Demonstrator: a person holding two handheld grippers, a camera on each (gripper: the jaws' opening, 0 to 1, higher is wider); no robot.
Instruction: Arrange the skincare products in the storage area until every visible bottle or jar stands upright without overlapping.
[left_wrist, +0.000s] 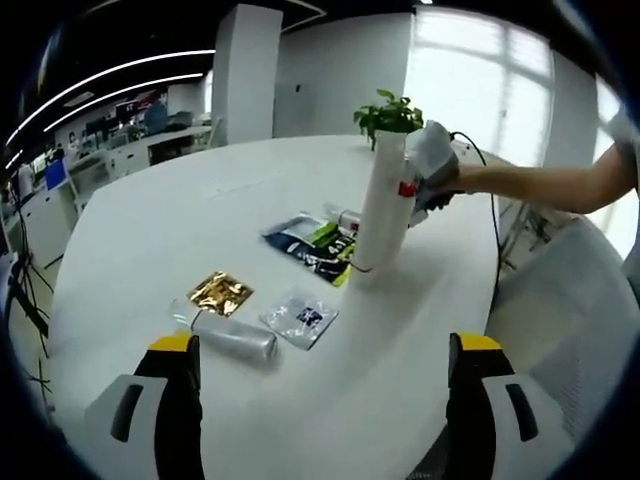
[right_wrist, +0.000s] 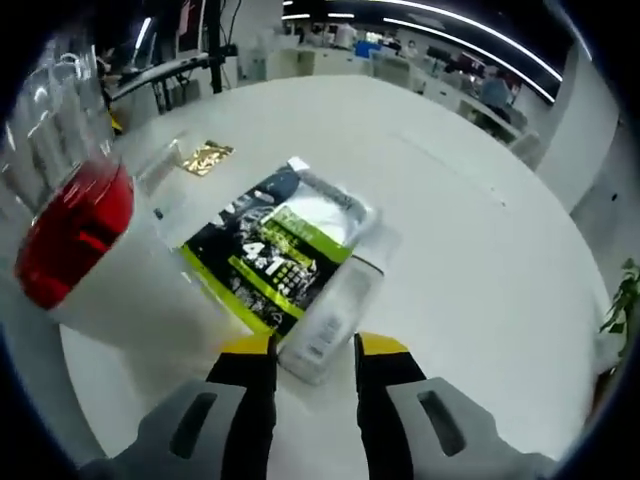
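In the right gripper view, the right gripper (right_wrist: 313, 352) is rising from the bottom of the frame with its yellow-tipped jaws set a little apart, and the near end of a pale lying bottle (right_wrist: 334, 316) is sitting between the tips. Whether the jaws are actually pinching it or only bracketing it cannot be told. The bottle is lying flat, partly over the edge of a dark green-and-black packet (right_wrist: 268, 256) at the centre of the frame, so the jaws are probably lining up to lift it clear and stand it. At the left of that frame a tall white bottle (right_wrist: 120, 290) with a red band is looming close, standing on the white counter (right_wrist: 470, 230); a gold sachet (right_wrist: 205, 156) is lying further off at upper left.

In the left gripper view, the left gripper (left_wrist: 325, 355) is holding its jaws spread wide and empty at the bottom of the frame, hanging back from the products. Just beyond its left jaw a clear lying bottle (left_wrist: 235, 337) is resting on its side, beside a gold sachet (left_wrist: 220, 293) and a clear sachet (left_wrist: 300, 318). Past them the tall white bottle (left_wrist: 382, 210) is standing upright near the dark packet (left_wrist: 312, 246), with the right gripper (left_wrist: 432, 165) reaching in behind it from the right. A potted plant (left_wrist: 388, 113) is sitting at the far edge.
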